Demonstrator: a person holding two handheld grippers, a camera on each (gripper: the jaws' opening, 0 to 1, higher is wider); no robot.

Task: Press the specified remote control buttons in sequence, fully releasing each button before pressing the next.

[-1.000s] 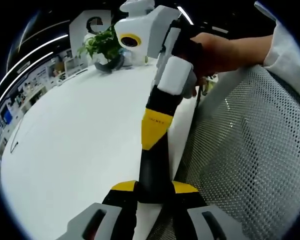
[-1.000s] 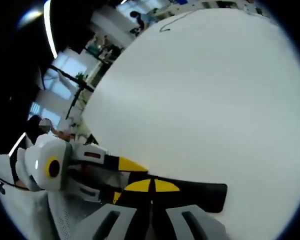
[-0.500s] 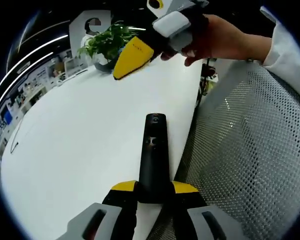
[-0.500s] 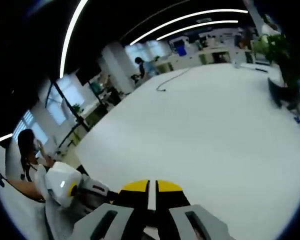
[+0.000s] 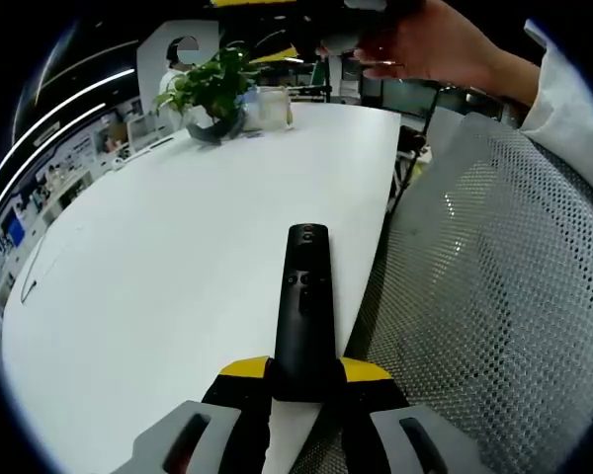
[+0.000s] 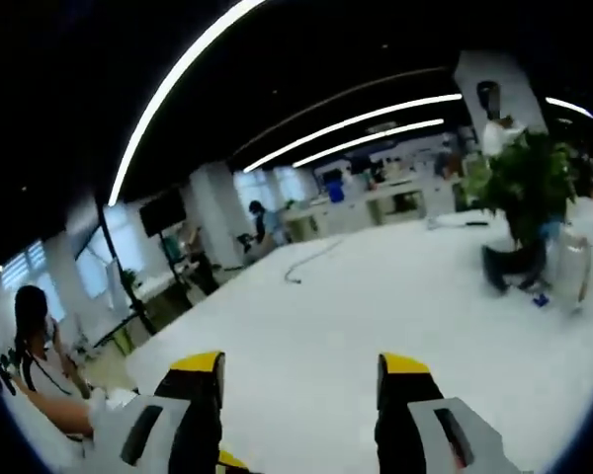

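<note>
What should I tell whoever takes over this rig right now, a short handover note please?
Left gripper: shut on the black remote, which points out over the white table near its edge, buttons facing up.
Right gripper: jaws open, holding nothing, raised above the table. In the left gripper view it sits at the top edge in the person's hand, well clear of the remote.
Potted plant stands at the far end of the table.
Done: cannot tell from these views which buttons were pressed.
Left: bring the right gripper down for the next press, releasing fully each time.
</note>
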